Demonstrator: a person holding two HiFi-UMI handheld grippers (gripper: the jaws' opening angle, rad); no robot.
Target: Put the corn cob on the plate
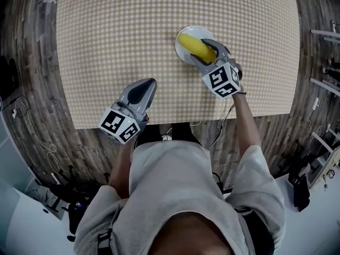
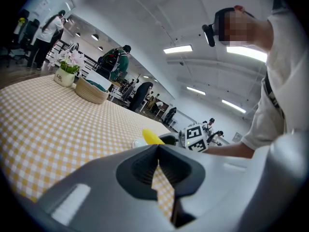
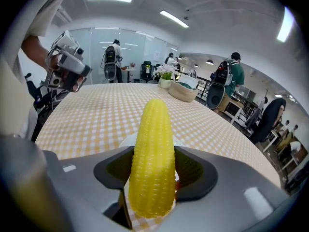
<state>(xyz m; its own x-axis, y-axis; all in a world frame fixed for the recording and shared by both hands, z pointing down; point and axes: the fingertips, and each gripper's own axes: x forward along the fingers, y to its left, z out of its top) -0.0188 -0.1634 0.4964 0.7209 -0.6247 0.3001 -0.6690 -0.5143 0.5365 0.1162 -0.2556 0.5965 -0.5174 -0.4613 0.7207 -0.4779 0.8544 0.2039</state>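
A yellow corn cob is clamped between the jaws of my right gripper, which is shut on it. The cob hangs over a small white plate on the checked tablecloth, and I cannot tell whether it touches the plate. In the right gripper view the corn cob points away from the camera, with the plate's rim showing beneath it. My left gripper is shut and holds nothing, near the table's front edge and left of the plate. From the left gripper view, the corn cob shows ahead.
A woven basket and a flower pot stand at the table's far end. The table's front edge runs just before the person's body. Several people stand in the room behind. Cables lie on the floor at the left.
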